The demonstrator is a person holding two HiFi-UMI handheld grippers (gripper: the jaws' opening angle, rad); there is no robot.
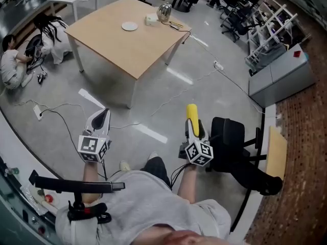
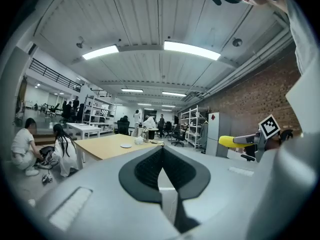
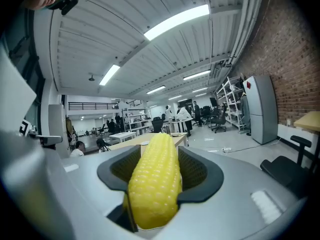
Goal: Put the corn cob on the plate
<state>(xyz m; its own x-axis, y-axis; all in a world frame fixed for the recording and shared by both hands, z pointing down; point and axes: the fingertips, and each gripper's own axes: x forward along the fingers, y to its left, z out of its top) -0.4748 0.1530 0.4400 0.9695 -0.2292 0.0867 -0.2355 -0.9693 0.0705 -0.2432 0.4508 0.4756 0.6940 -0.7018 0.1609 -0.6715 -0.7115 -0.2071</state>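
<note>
A yellow corn cob [image 1: 192, 113] lies lengthwise between the jaws of my right gripper [image 1: 193, 127], which is shut on it; in the right gripper view the corn cob [image 3: 155, 179] fills the gap between the dark pads and sticks out forward. A small white plate [image 1: 129, 26] sits on a wooden table [image 1: 117, 47] far ahead across the floor. My left gripper [image 1: 101, 117] is held level beside the right one, shut with nothing in it. In the left gripper view the plate [image 2: 125, 145] is far off and the corn cob [image 2: 231, 141] shows at the right.
A metal kettle [image 1: 164, 11] and a white box [image 1: 151, 19] stand at the table's far edge. Two people crouch on the floor at the left [image 1: 13, 60]. Cables [image 1: 56, 108] run over the floor. A black office chair [image 1: 235, 147] is close on my right.
</note>
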